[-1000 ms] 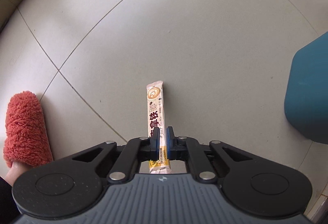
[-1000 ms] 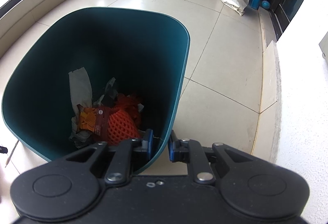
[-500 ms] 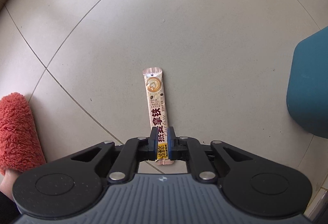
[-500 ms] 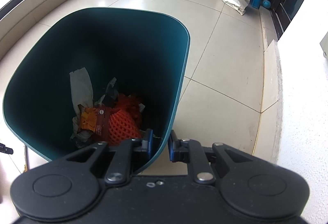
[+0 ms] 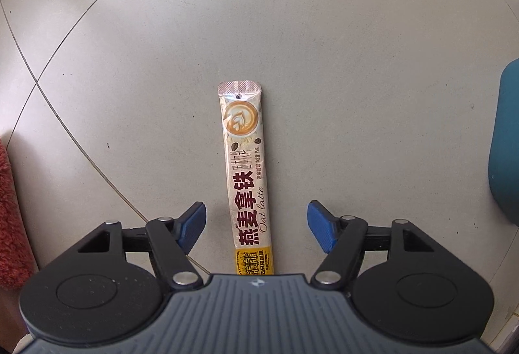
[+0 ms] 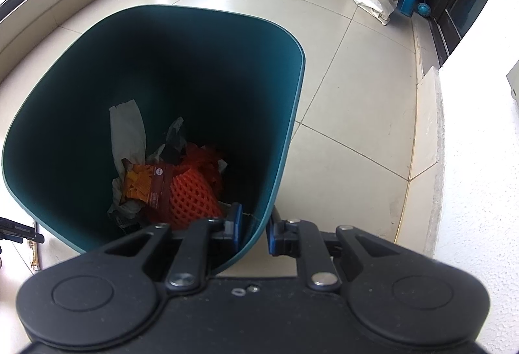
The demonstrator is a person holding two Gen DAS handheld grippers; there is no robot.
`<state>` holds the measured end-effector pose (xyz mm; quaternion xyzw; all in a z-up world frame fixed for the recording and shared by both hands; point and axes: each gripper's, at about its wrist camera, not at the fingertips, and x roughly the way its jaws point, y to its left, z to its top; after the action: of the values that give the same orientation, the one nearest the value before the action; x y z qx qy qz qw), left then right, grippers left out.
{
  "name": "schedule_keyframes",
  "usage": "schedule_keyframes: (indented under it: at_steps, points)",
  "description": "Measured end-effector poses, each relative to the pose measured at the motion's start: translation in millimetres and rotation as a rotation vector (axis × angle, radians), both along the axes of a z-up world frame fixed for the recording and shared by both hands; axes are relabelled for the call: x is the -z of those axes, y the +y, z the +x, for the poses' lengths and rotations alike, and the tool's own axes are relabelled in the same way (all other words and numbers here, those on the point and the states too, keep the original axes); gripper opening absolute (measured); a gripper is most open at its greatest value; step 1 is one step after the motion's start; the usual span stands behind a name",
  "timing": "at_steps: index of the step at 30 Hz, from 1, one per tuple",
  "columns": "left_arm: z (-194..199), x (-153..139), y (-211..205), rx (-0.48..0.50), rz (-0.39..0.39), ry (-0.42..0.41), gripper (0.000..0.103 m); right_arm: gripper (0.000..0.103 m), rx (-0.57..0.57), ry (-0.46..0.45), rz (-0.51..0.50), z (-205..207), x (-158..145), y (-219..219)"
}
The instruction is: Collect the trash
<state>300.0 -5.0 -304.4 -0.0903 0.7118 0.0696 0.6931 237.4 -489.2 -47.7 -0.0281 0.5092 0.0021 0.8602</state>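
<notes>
Left wrist: sachet (image 5: 248, 179) base hidden, bin (image 5: 506, 143) cropped

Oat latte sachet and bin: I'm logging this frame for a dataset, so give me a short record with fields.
left gripper: open, fingers either side of the sachet, not touching it
oat latte sachet: flat on the tiled floor, lengthwise between the fingers
right gripper: shut on the bin rim
teal bin: tilted toward the camera
bin contents: orange foam net, snack wrapper, crumpled paper

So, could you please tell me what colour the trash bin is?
The trash bin is dark teal; the right wrist view shows it best.
</notes>
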Motion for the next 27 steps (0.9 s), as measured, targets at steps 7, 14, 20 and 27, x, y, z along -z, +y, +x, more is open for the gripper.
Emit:
schedule_keyframes:
  at_steps: [7,14,20,27]
  points:
    - [-2,-6,-10,0.004,0.016,-0.010,0.036,0.015,0.001,0.000,-0.003,0,1,1]
    - [-1,-9,-19,0.052,0.030,-0.006,0.022,0.015,0.000,-0.001,-0.004,0,1,0]
    - [-1,-25,-27,0.040,0.051,-0.036,0.022,0.014,0.001,-0.004,-0.003,-1,1,0]
    - [-13,-79,-39,0.059,0.089,-0.087,0.022,0.014,0.009,-0.007,0.003,-1,0,-1]
